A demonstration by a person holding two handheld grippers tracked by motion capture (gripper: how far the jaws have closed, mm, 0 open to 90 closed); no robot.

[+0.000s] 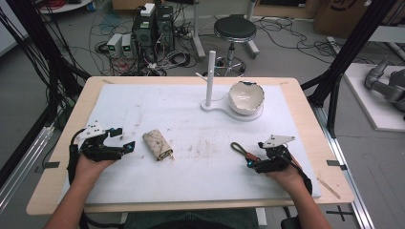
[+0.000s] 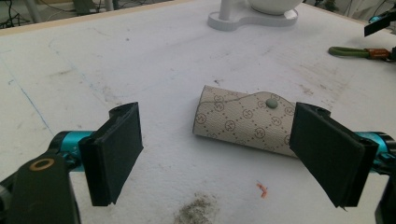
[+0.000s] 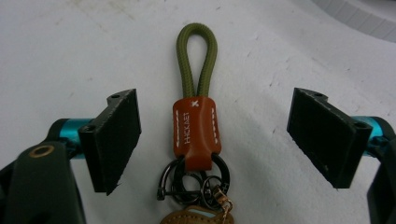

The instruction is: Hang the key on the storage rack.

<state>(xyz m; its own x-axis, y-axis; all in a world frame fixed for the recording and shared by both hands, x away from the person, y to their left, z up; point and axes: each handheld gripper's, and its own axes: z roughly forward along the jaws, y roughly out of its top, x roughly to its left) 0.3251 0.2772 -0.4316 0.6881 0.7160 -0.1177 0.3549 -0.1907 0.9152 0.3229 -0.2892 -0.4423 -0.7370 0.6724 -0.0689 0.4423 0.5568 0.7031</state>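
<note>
A beige patterned key pouch [image 1: 158, 144] [image 2: 245, 120] lies on the white mat, its snap flap shut. My left gripper [image 1: 123, 139] [image 2: 219, 156] stands open just left of it, the pouch a little beyond the jaws and toward the right one. A keychain [image 1: 242, 150] [image 3: 196, 126] with an olive cord loop, an orange leather tab and dark metal rings lies flat on the mat. My right gripper [image 1: 253, 161] [image 3: 212, 140] is open, one jaw on each side of the tab, not touching it.
A white stand [image 1: 210, 78] with a post and a peg sits at the back of the mat, with a white bowl [image 1: 246, 97] on its base. The wooden table edge [image 1: 71, 114] frames the mat. A stool and cables are on the floor beyond.
</note>
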